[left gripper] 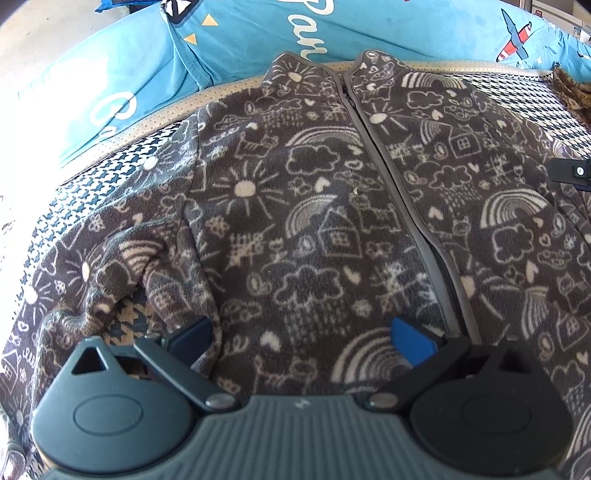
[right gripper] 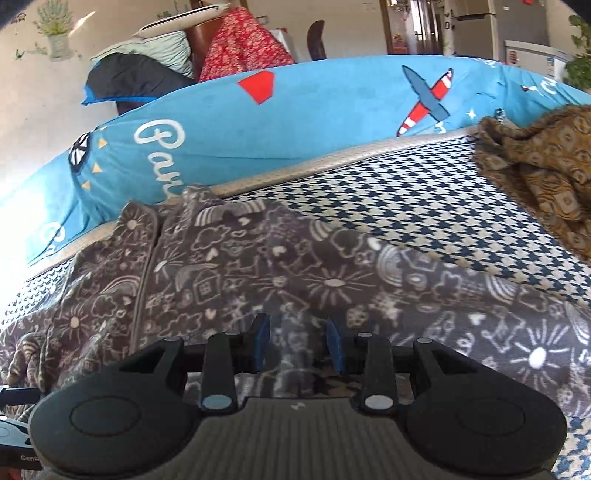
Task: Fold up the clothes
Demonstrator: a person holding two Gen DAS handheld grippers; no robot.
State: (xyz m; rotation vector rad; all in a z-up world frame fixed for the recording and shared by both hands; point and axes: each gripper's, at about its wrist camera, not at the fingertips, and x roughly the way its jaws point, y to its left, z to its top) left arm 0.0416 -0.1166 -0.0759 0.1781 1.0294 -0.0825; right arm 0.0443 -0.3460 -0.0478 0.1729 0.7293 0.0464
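On the houndstooth-covered bed (right gripper: pixel 424 206) lies a grey-brown fleece jacket (left gripper: pixel 314 206), front up, zipped. Its collar points toward the blue pillow (left gripper: pixel 251 33); the zipper (left gripper: pixel 402 192), the long axis, runs from collar back toward the left gripper (left gripper: pixel 301 338). Print: cream suns, rainbows, clouds, houses. Sleeves spread to both sides, one bunched. Left gripper hovers over the hem, fingers spread wide, nothing between them. Right gripper (right gripper: pixel 298 345) sits over the other sleeve, jaws narrow with a ridge of fleece between the blue pads; cannot tell if they pinch it. A brown patterned cloth (right gripper: pixel 543 166) sits crumpled near the bed's far corner. No containers visible.
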